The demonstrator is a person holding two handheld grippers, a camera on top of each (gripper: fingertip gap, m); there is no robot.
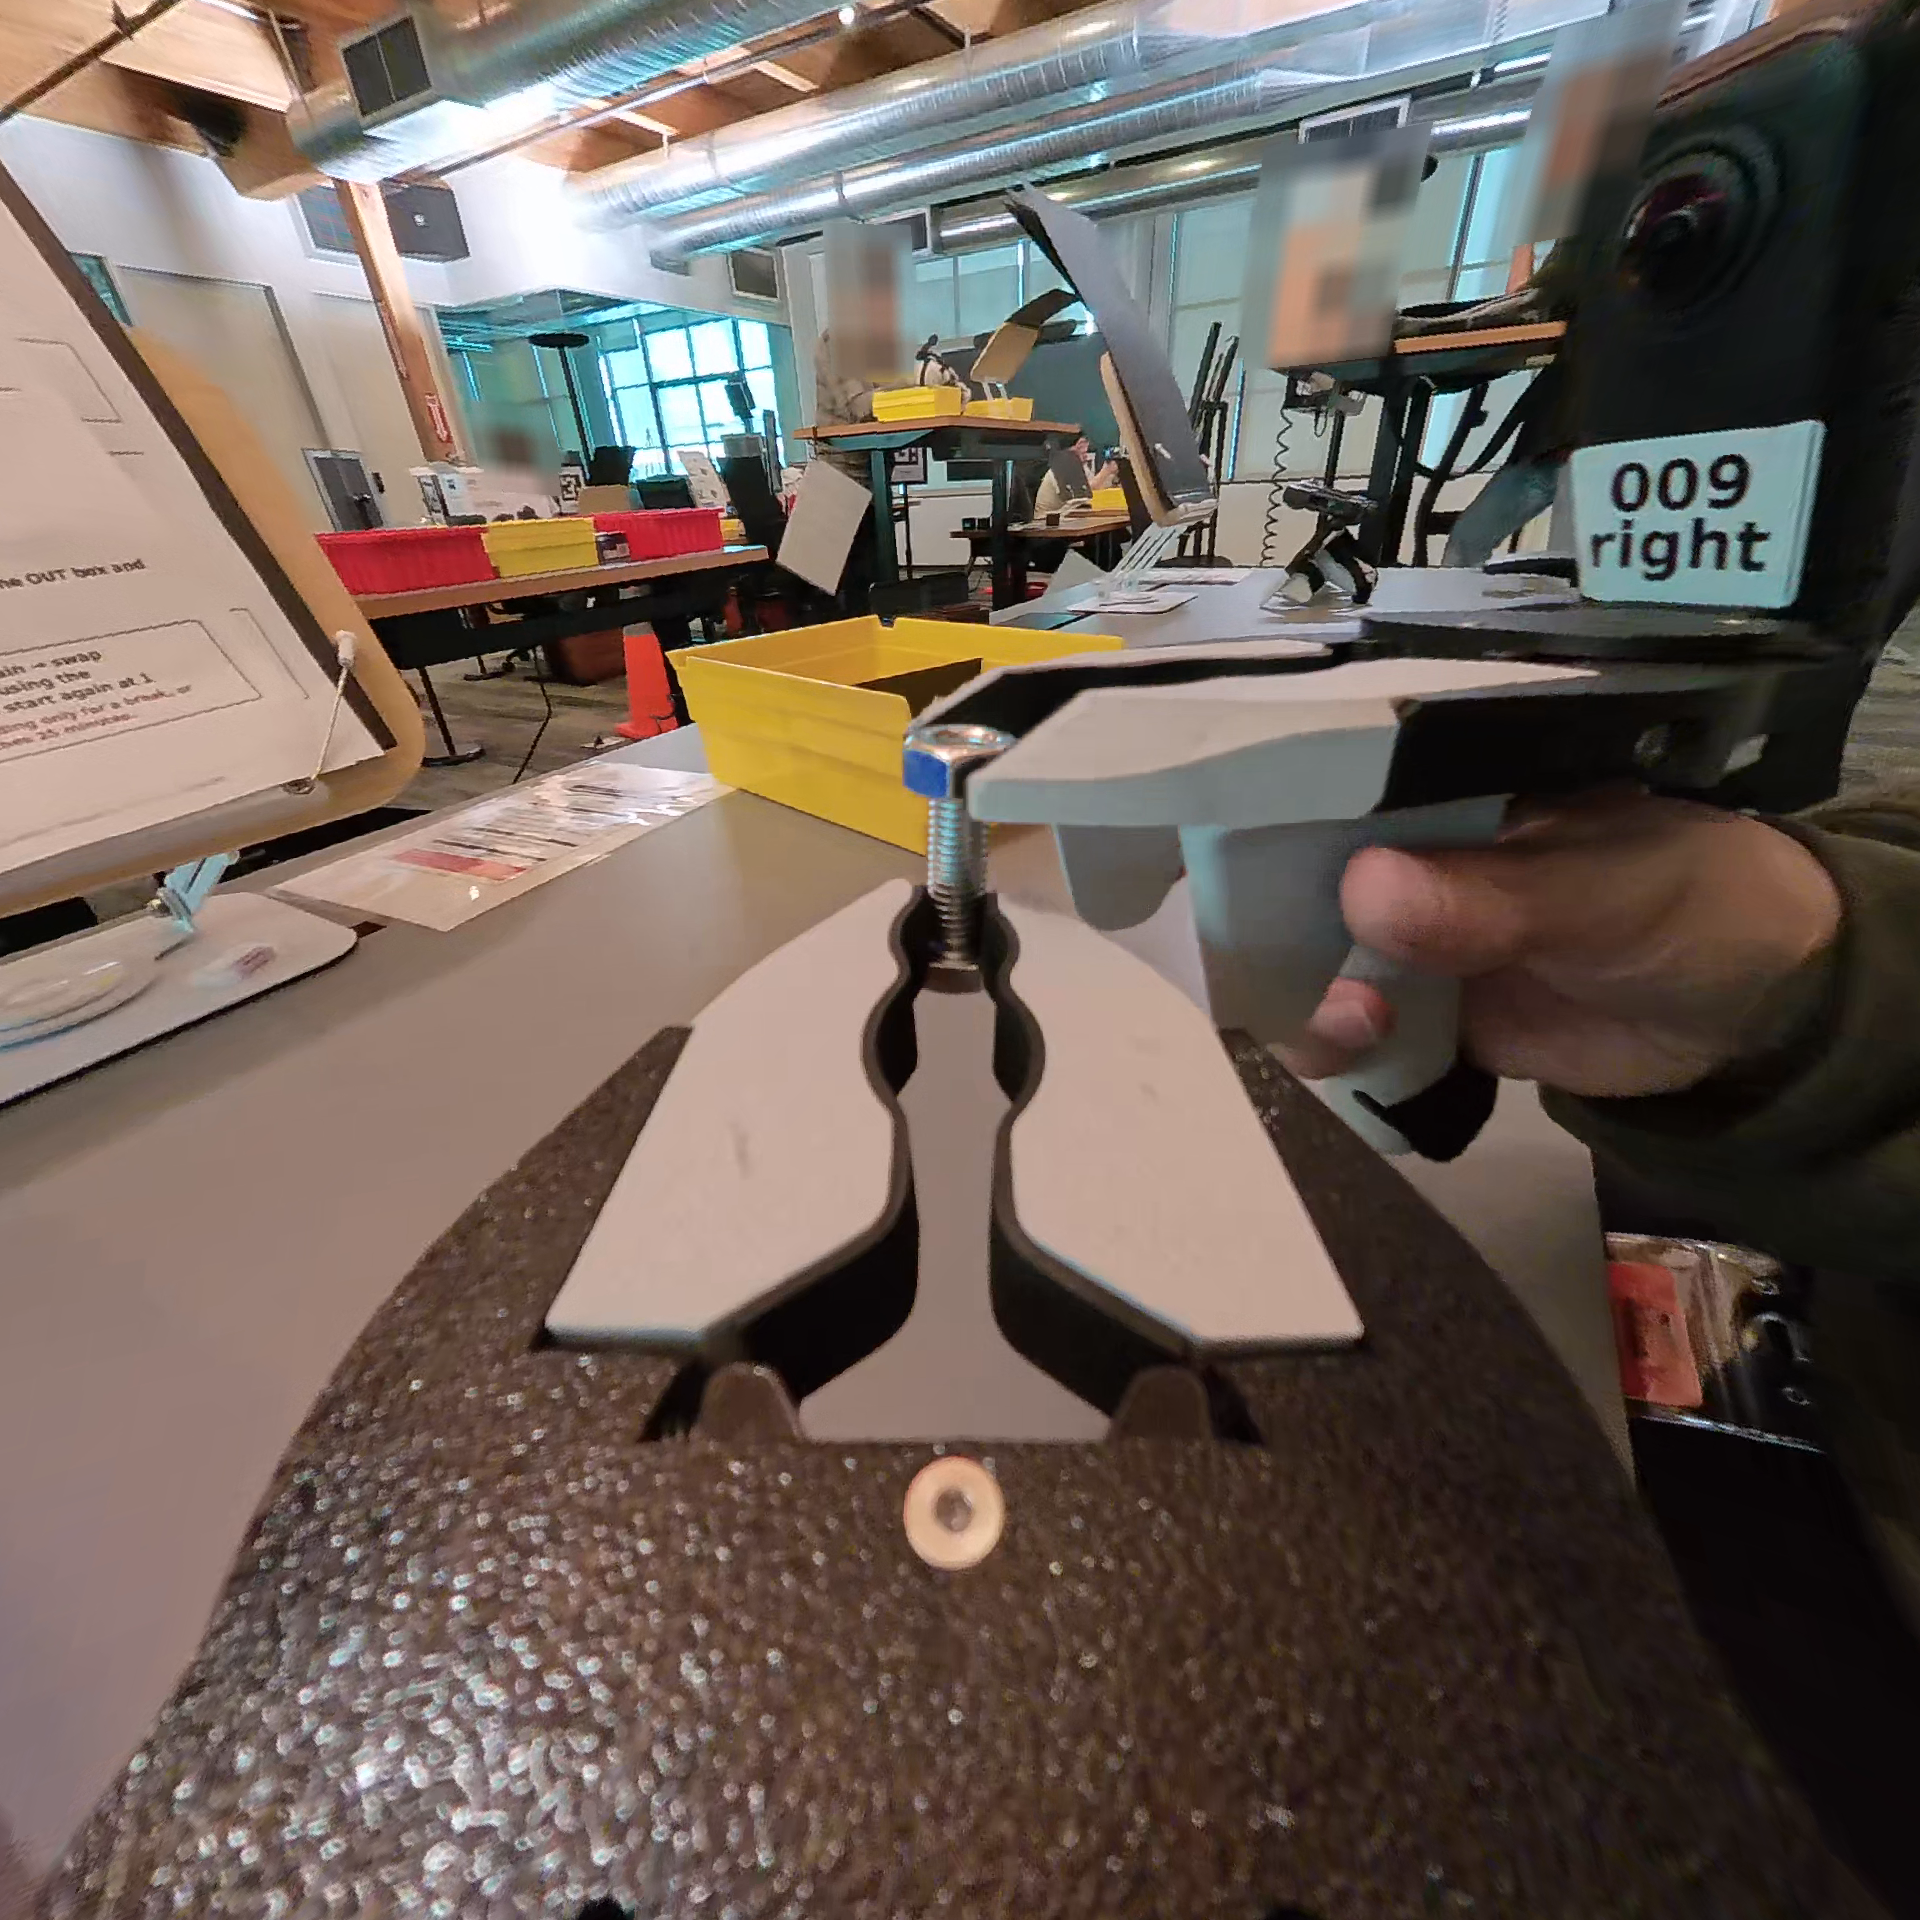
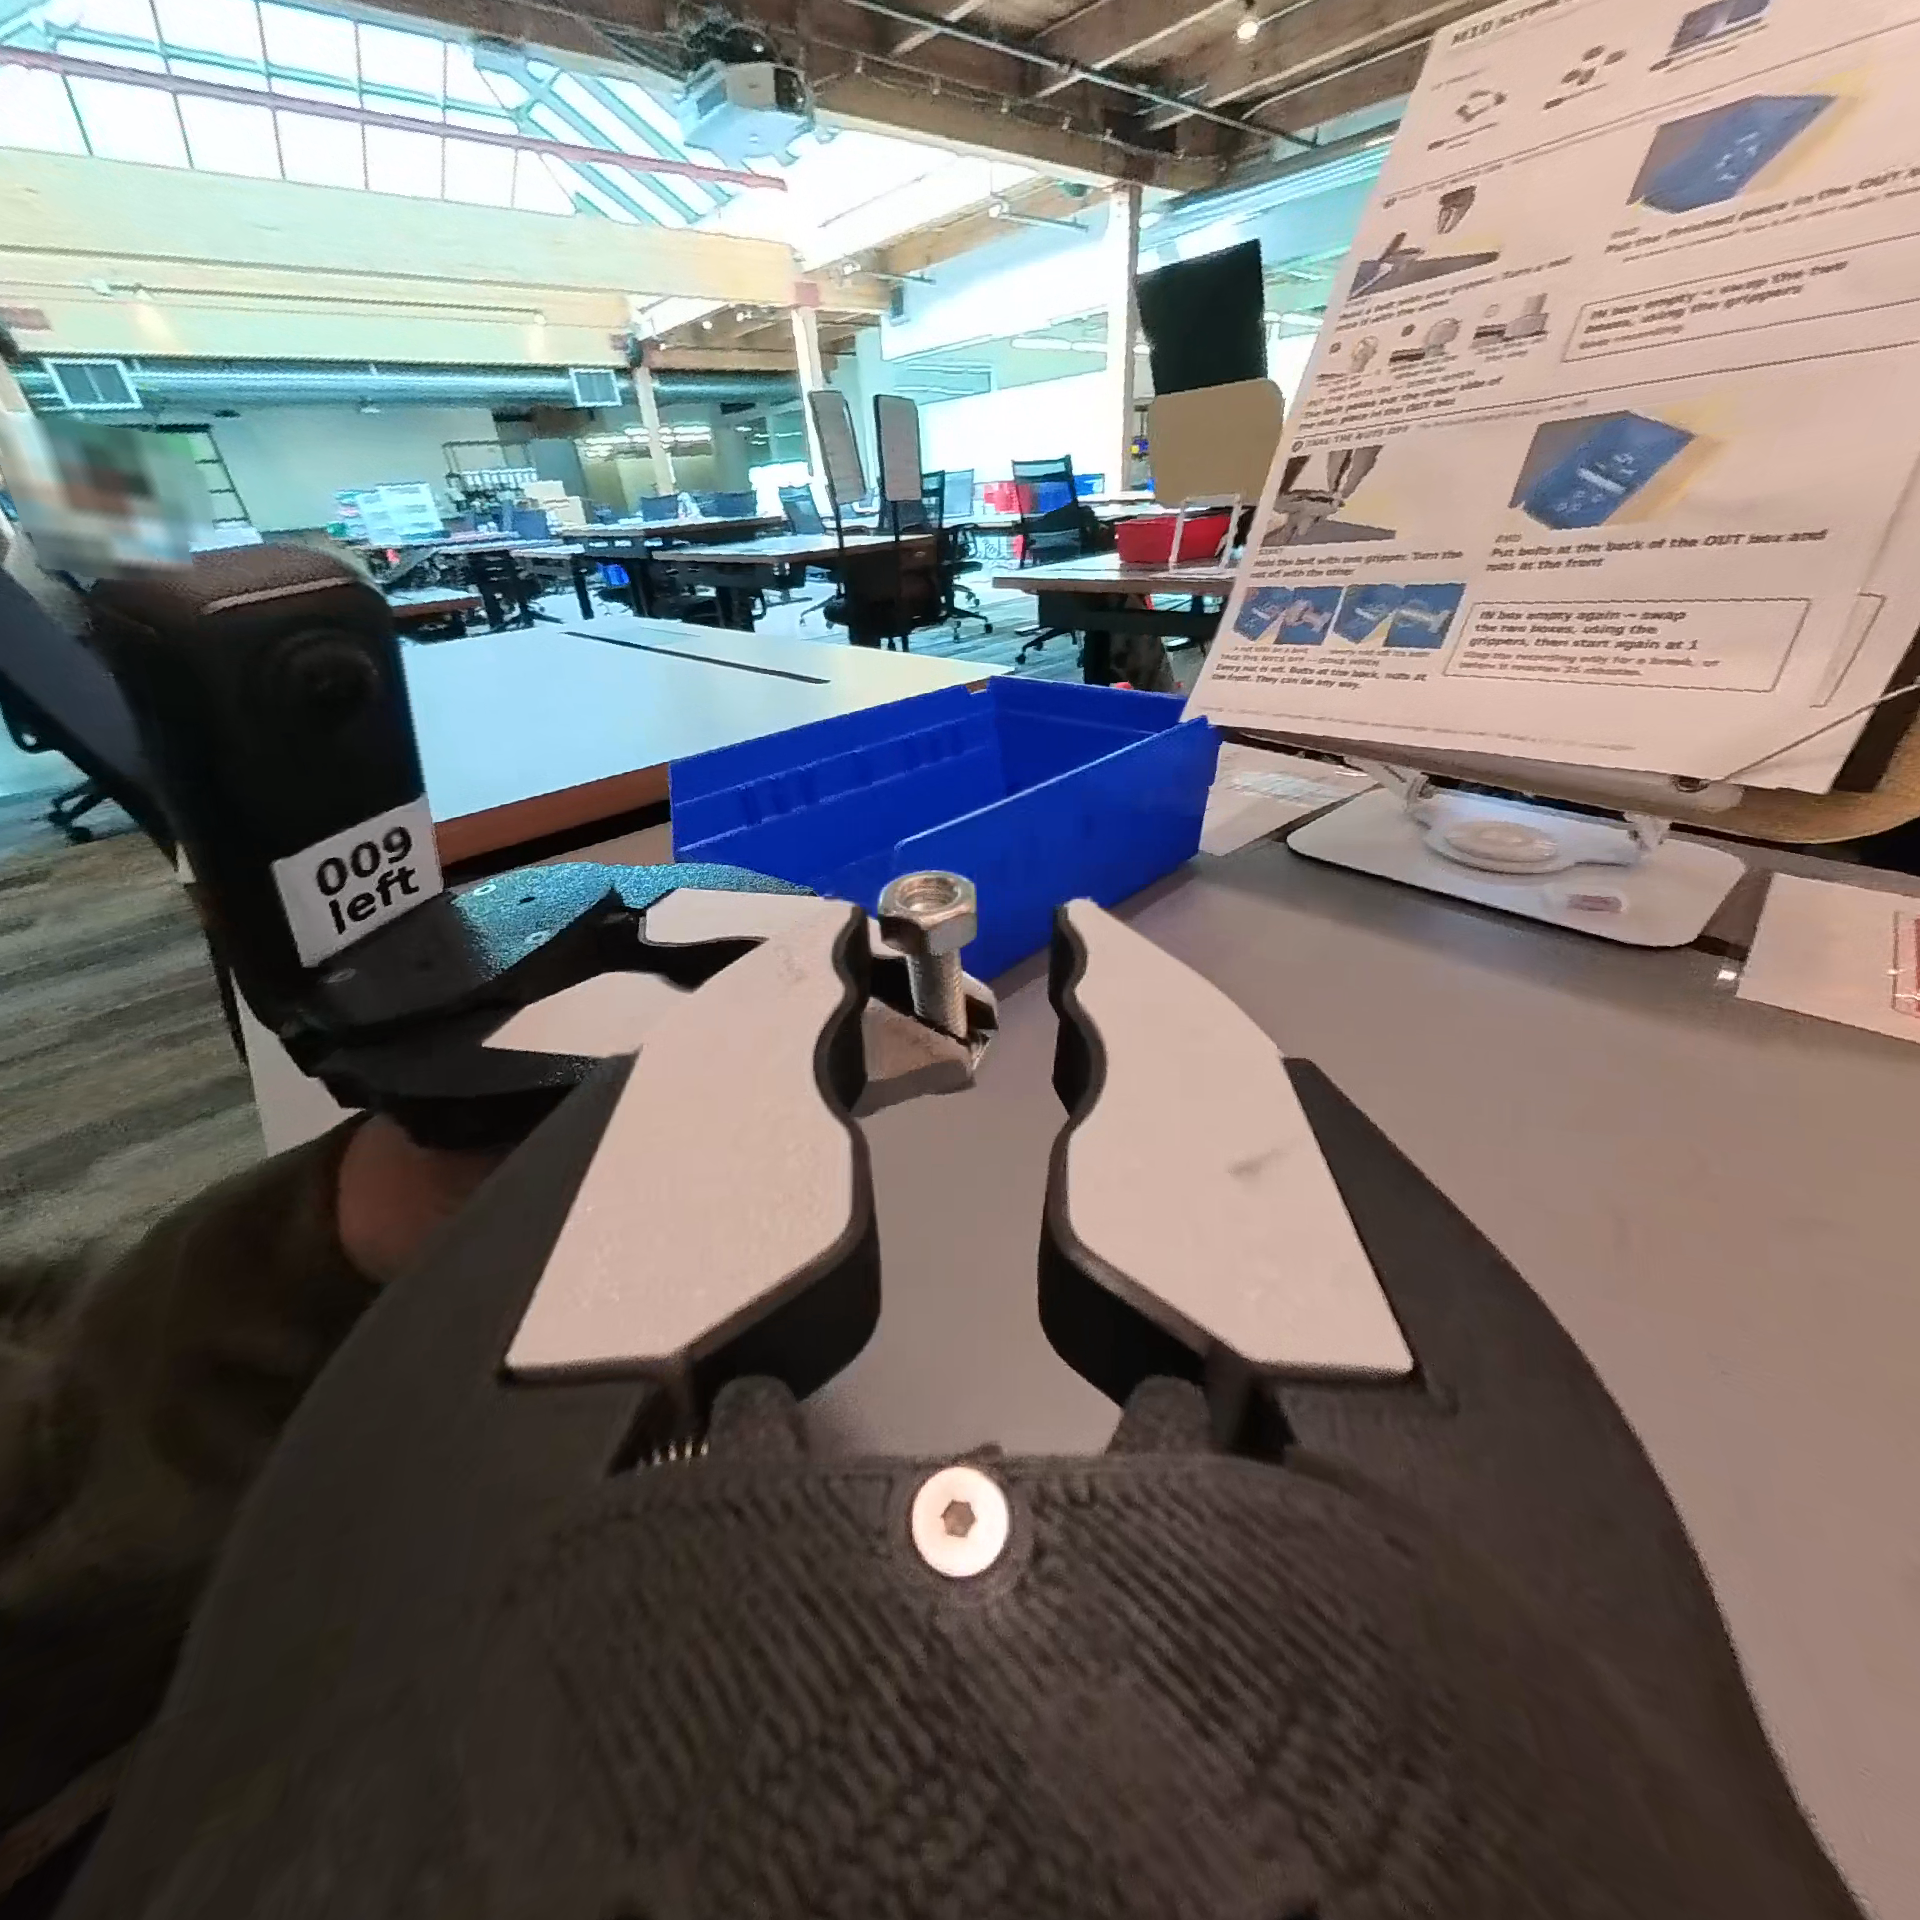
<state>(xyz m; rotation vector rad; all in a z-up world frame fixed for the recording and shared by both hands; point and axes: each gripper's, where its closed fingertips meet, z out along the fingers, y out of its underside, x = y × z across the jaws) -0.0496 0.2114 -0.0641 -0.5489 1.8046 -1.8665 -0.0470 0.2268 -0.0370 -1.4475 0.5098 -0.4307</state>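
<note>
Now, near to far, we set down what we see.
Left tongs [image 1: 951,935]: pinching the lower end of the bolt [image 1: 954,862], whose threaded shank stands upright between the tips, above the grey table [image 1: 260,1122].
Bolt: it carries a nut [image 1: 954,756] at its top end; in the left wrist view we see a blue mark on one face of that nut.
Right tongs [image 2: 961,935]: spread wide in their own view, one tip on each side of the nut, and neither tip seems to grip it; whether one tip touches it we cannot tell.
Right tongs, from the left wrist view: they lie level, coming in from the right, with their tips at the nut.
Hand [image 1: 1558,966]: wrapped around the handle under the right tongs.
Yellow bin [image 1: 810,717]: beyond the bolt in the left wrist view, near the far edge of the table.
Blue bin [image 2: 1039,790]: just beyond the bolt in the right wrist view, also towards a far edge.
Instruction sheet [image 2: 1558,416]: propped on a white stand [image 2: 1507,862] near the blue bin, towards the right edge.
Background: rows of desks and chairs, well apart from us.
</note>
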